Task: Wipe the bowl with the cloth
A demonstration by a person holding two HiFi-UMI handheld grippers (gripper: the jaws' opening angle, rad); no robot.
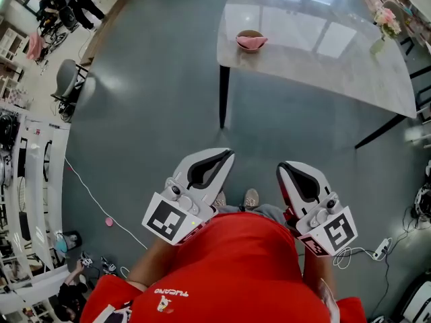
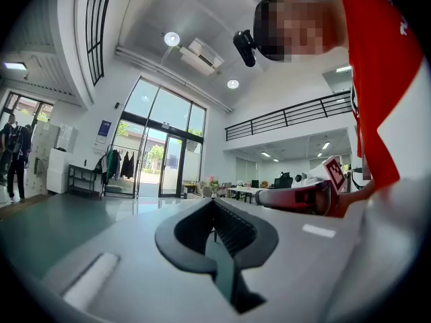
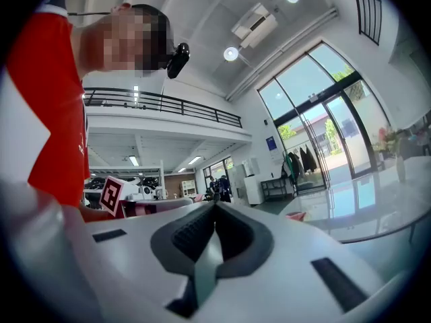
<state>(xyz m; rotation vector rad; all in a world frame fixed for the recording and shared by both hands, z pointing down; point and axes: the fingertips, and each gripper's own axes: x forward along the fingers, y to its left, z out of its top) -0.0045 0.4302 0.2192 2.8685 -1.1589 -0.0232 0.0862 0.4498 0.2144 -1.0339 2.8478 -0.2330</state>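
Observation:
A brown bowl with a pink cloth lying in it stands near the front left corner of a pale marble table, far ahead of me. My left gripper and right gripper are held close to my body, well short of the table, both shut with nothing between the jaws. In the left gripper view the left gripper points level across the hall, with the right gripper beside it. The right gripper in its own view points likewise; the pink cloth shows small on the table.
A vase of pink flowers stands at the table's far right edge. Grey floor lies between me and the table, with a white cable running across it at left. Shelving and a chair line the left side. People stand at the far left.

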